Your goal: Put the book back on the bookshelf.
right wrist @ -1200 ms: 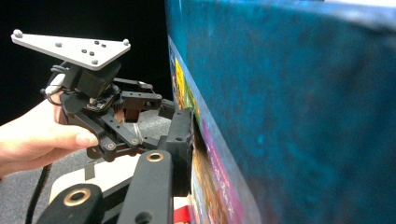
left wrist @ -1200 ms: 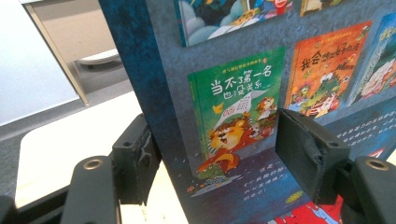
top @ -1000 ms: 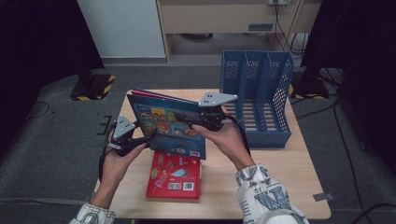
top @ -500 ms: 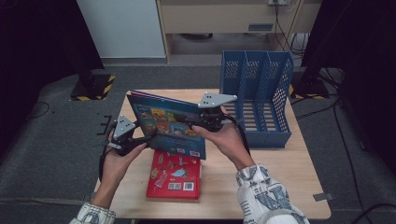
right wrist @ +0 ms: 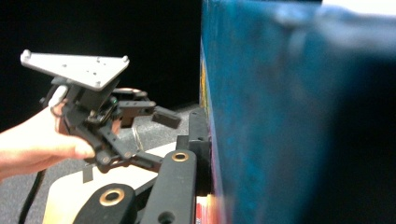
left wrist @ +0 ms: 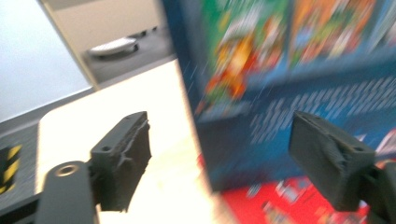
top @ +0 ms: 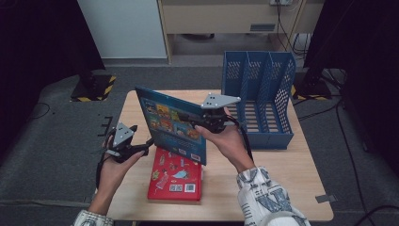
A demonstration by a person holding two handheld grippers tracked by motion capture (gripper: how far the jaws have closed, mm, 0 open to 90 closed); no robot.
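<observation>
Two books sit nearest: a red book flat on the table; above it the blue book is held tilted, clamped in the right gripper; the left gripper, jaws just opened and empty, hangs just beside its lower edge; the blue file rack stands behind.

Light wooden table on grey carpet. Blue file rack standing at the far right corner, slots facing the person. Red book lying flat near the front edge, well left of the rack and apart from it.
</observation>
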